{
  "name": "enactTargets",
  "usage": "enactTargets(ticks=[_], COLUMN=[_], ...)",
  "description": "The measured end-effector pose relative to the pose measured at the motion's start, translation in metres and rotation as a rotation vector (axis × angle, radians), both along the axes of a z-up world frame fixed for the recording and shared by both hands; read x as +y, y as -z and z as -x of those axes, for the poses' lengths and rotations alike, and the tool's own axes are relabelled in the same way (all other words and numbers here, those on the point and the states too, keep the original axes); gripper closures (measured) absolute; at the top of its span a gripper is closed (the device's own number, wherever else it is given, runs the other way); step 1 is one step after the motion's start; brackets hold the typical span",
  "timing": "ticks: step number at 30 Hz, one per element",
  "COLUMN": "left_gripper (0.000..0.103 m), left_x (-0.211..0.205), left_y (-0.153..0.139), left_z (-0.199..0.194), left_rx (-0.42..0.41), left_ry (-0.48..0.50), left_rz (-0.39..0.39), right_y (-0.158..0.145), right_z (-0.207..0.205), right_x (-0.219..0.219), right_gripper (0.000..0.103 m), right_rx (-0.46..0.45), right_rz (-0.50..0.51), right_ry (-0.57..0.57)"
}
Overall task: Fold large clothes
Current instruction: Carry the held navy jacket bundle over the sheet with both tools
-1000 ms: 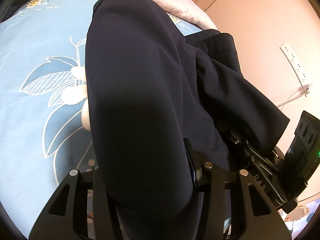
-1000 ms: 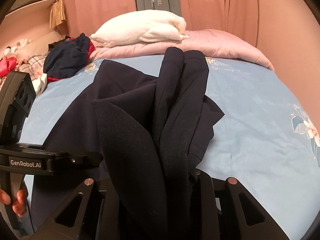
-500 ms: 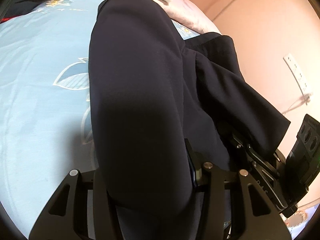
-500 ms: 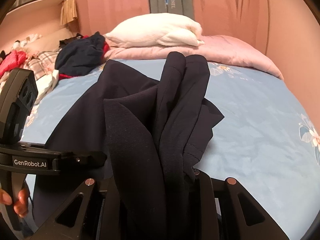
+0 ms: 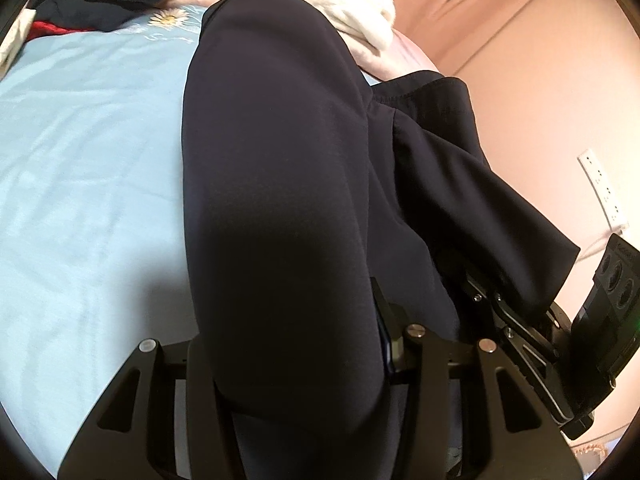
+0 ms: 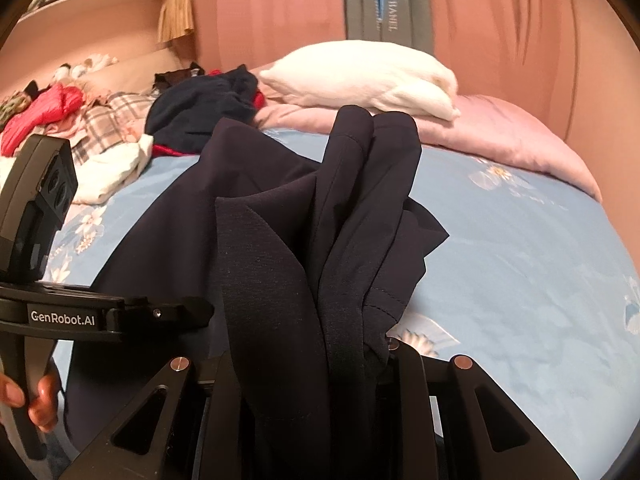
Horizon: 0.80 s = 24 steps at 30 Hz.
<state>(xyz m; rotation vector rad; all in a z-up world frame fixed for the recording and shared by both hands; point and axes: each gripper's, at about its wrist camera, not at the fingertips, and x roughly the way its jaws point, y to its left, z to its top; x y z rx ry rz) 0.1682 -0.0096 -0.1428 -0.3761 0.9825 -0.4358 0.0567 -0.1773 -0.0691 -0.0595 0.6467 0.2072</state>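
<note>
A large dark navy garment (image 5: 280, 184) hangs over the light blue floral bedsheet (image 5: 80, 168). My left gripper (image 5: 296, 364) is shut on a thick fold of it, which covers the fingertips. My right gripper (image 6: 312, 368) is shut on another bunched part of the same garment (image 6: 288, 264), whose folds drape forward onto the bed. The left gripper's body (image 6: 48, 312) shows at the left of the right wrist view, the right gripper's body (image 5: 560, 340) at the right of the left wrist view. The two grips are close together.
A white pillow (image 6: 360, 76) lies on a pink quilt (image 6: 500, 132) at the head of the bed. A pile of dark, red and plaid clothes (image 6: 120, 120) lies at the far left. A pink wall with a white socket strip (image 5: 600, 184) is on the right.
Both grippers have moved with the garment toward the head of the bed; the pillow and clothes pile now look nearer. Both grips are unchanged.
</note>
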Motion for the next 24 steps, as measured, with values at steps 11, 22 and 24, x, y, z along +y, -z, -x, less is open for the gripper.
enactTargets(ticks=[11, 22, 24], left_gripper=[0.057, 0.057, 0.057], left_x=[0.011, 0.031, 0.027], left_y=[0.0, -0.005, -0.013], left_z=[-0.028, -0.051, -0.045], left_rx=[-0.017, -0.016, -0.01], left_ry=[-0.041, -0.04, -0.041], left_rz=[-0.013, -0.031, -0.036], right_y=[0.0, 0.006, 0.008], right_z=[-0.033, -0.058, -0.062], right_x=[0.026, 0.027, 0.026], right_gripper=[0.078, 0.078, 0.078], right_rx=[-0.009, -0.001, 0.007], right_rz=[0.008, 0.015, 0.015], right_ry=[-0.038, -0.021, -0.018])
